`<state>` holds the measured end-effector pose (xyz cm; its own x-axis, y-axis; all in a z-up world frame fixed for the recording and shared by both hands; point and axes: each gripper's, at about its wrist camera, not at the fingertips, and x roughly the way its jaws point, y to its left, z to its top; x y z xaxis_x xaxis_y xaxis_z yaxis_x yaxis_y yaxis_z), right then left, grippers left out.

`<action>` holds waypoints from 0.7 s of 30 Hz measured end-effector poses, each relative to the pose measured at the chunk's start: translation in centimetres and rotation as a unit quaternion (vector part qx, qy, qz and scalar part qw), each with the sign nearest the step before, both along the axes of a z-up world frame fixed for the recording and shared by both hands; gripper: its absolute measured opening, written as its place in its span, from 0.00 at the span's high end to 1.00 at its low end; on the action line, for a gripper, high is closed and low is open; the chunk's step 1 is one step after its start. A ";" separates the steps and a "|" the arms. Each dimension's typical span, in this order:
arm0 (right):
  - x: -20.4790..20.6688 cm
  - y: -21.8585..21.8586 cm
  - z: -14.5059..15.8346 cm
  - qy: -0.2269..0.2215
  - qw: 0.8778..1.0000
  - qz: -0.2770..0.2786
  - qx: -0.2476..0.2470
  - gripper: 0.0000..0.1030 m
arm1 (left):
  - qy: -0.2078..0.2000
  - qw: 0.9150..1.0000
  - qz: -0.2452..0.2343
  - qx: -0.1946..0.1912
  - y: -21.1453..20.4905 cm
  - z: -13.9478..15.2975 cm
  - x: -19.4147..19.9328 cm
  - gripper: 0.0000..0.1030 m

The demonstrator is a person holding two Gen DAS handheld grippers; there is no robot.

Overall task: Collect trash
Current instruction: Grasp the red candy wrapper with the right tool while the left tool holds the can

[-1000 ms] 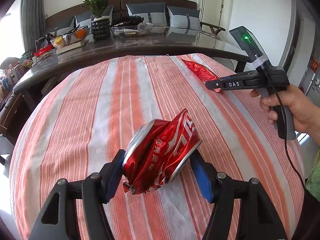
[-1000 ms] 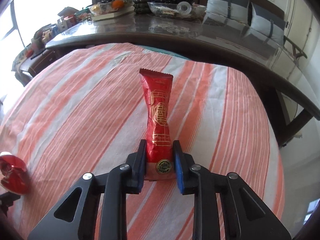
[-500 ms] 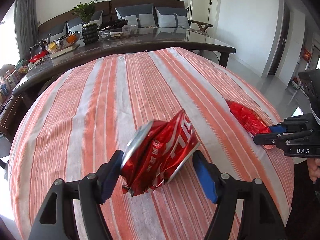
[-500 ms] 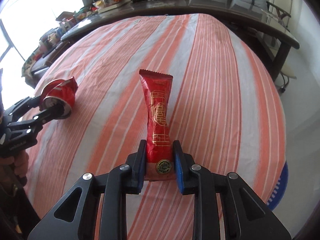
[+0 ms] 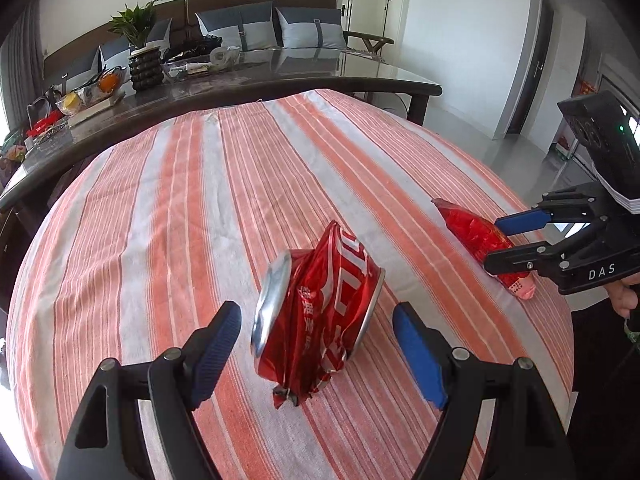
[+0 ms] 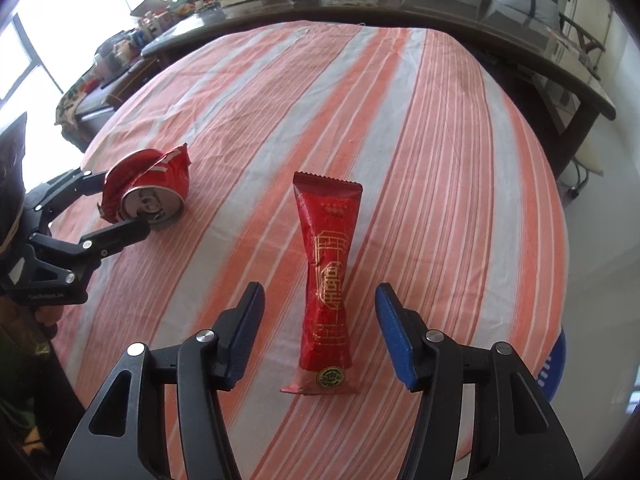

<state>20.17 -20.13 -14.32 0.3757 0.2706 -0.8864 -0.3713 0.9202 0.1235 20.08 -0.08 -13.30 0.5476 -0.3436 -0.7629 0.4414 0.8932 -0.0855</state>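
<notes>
A crushed red drink can [image 5: 316, 312] lies on the striped tablecloth [image 5: 200, 208], between the fingers of my left gripper [image 5: 318, 344], which is open and clear of it. It also shows in the right wrist view [image 6: 146, 194]. A long red snack wrapper [image 6: 328, 284] lies flat on the cloth between the fingers of my right gripper [image 6: 320, 328], which is open and not touching it. In the left wrist view the wrapper [image 5: 480, 240] lies near the table's right edge with the right gripper [image 5: 508, 244] around it.
A dark glossy table [image 5: 248, 80] behind holds a potted plant [image 5: 142, 56], fruit bowls and clutter. A sofa with grey cushions [image 5: 260, 32] lines the wall. A blue object [image 6: 554, 364] shows below the table's right edge.
Both grippers have opened. The can and the wrapper, held before, now lie released on the cloth. Both grippers came nearer to the table's near edge.
</notes>
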 end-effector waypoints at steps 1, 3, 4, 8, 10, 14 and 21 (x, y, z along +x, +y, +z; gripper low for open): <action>0.4 0.2 0.0 0.003 1.000 0.000 -0.004 0.42 | 0.001 1.000 0.000 0.002 -0.2 -0.1 0.2 0.22; 0.9 0.4 -0.1 0.010 1.000 -0.002 -0.016 0.53 | -0.006 1.000 0.008 0.005 -0.3 -0.1 0.4 0.24; 0.9 0.5 -0.2 0.012 1.000 -0.003 -0.019 0.64 | -0.005 1.000 0.012 0.002 -0.2 -0.1 0.4 0.45; 0.3 0.0 0.4 0.002 1.000 -0.008 -0.012 0.89 | 0.007 0.999 0.026 -0.021 0.1 0.4 0.1 0.57; -0.2 -0.4 0.9 -0.007 1.000 -0.013 -0.006 0.89 | -0.001 0.999 0.032 -0.019 -0.4 1.1 -0.3 0.57; -1.1 -1.5 1.9 -0.019 0.999 -0.025 0.014 0.91 | -0.024 0.999 0.037 -0.012 -2.5 2.8 -1.3 0.57; -2.2 -3.5 3.5 -0.031 0.998 -0.038 0.041 0.91 | -0.052 0.998 0.030 0.007 -6.5 5.0 -2.2 0.57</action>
<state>17.96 -23.65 -10.84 0.4516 0.3095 -0.8369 -0.3099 0.9339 0.1781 17.85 -6.62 -8.25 0.6441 -0.2965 -0.7051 0.3922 0.9195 -0.0284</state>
